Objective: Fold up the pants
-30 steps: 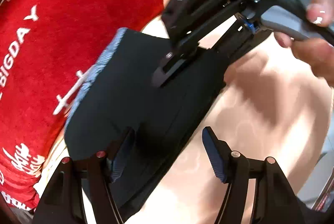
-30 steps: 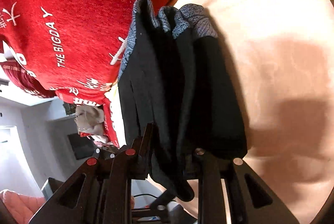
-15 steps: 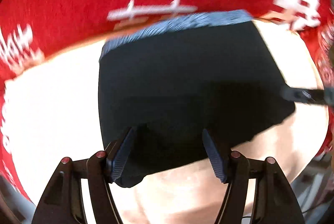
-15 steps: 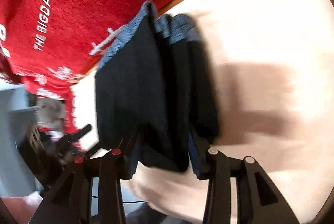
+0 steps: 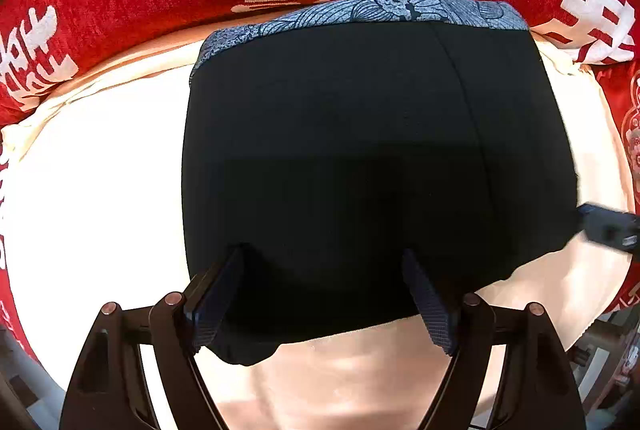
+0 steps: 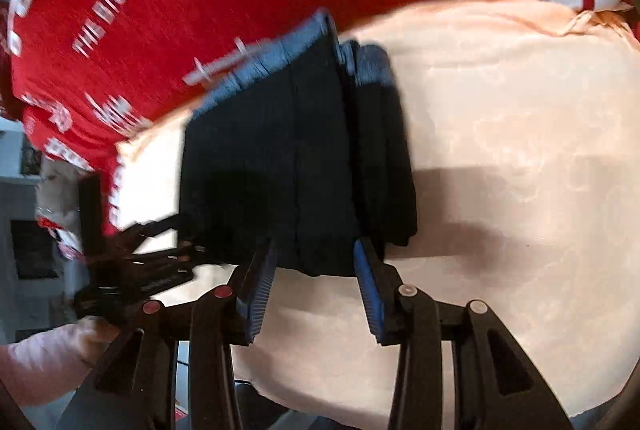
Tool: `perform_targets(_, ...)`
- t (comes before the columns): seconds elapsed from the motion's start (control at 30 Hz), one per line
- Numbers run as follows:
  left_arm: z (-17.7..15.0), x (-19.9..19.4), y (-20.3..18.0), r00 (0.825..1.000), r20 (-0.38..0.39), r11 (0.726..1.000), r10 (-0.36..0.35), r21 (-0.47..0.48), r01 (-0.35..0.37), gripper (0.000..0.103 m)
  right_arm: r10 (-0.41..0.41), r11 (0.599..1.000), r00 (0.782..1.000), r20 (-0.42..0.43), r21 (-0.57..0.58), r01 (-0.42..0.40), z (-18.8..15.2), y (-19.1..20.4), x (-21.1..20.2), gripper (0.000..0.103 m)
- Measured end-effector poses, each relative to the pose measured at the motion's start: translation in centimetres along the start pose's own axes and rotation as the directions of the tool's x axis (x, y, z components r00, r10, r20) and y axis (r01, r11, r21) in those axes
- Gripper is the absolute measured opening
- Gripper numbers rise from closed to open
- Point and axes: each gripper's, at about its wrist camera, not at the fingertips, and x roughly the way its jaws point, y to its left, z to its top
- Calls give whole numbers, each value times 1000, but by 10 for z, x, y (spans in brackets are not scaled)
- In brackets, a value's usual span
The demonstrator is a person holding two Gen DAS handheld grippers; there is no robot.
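Here, in the left wrist view, the folded black pants point(image 5: 360, 165) lie on the cream sheet point(image 5: 92, 189), waistband far, hem between the left gripper point(image 5: 324, 294), whose jaws are opening, gripping nothing. In the right wrist view, the right gripper point(image 6: 316, 286) is closing, pads clear of the hem just ahead.

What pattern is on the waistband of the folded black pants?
The waistband carries a grey-blue print of fine curved line drawings on the black pants, clearest in the left wrist view.
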Motion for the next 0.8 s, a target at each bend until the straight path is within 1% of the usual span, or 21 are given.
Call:
perform_targets(0.1,-2,0,-1,1000,-2,1000,-3,-1,3,82,-31,999,998,-56,15,32,1,-6,23,44)
perform_targets(0.17,-7,-4,1,1000,2,1000,-9,-5,9,83,-24,999,998,-52,29,26,-1,-10,23,44)
perform_targets(0.23,0,4,17,1000,1,1000,-14,-11,14,83,-19,999,999,-51,35,21,-2,-11,20,44)
perform_targets(0.4,0,4,20,1000,-6,1000,-12,-8,12,83,-40,999,997,-64,26,42,-3,-11,20,44)
perform_targets(0.47,-2,-1,11,1000,-5,1000,-12,-4,12,83,-47,999,997,-64,24,48,-3,-10,20,44)
perform_targets(0.8,0,-1,13,1000,-14,1000,-17,4,17,83,-29,998,998,-61,48,32,-2,-14,23,45)
